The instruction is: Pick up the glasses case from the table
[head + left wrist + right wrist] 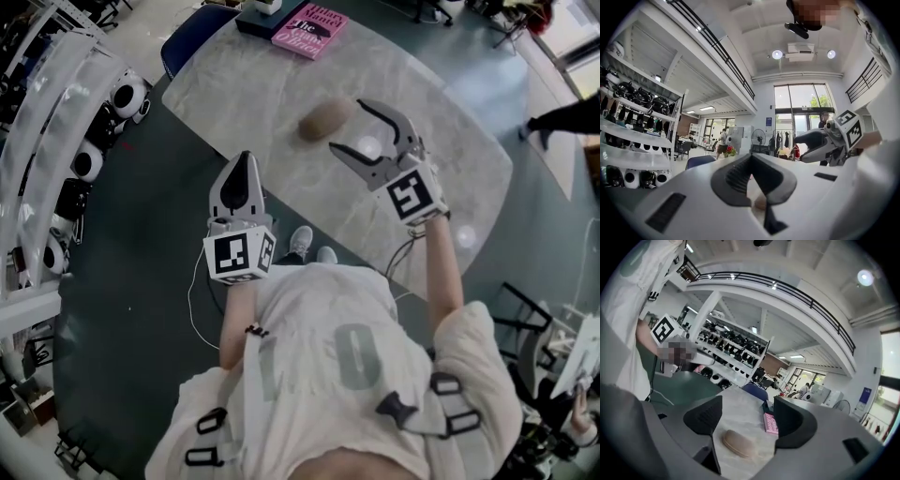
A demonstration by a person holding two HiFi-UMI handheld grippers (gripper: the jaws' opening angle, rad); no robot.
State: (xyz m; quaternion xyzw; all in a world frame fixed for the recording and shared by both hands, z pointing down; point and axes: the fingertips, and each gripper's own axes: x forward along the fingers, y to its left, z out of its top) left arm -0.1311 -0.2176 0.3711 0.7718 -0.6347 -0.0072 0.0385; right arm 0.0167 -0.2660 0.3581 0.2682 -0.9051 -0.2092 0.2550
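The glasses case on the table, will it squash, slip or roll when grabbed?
The glasses case looks like a rigid domed shell, so it probably won't squash. Its rounded sides could slip from pads. Flat on the smooth table, it would likely slide, not roll.

At about twelve o'clock in the head view, a pink book (310, 32) on the table's far edge carried the word "The" in large dark letters; the lines above and below it were too blurred to read. At six o'clock, the person's pale shirt (323, 309) bore a faint large "0".
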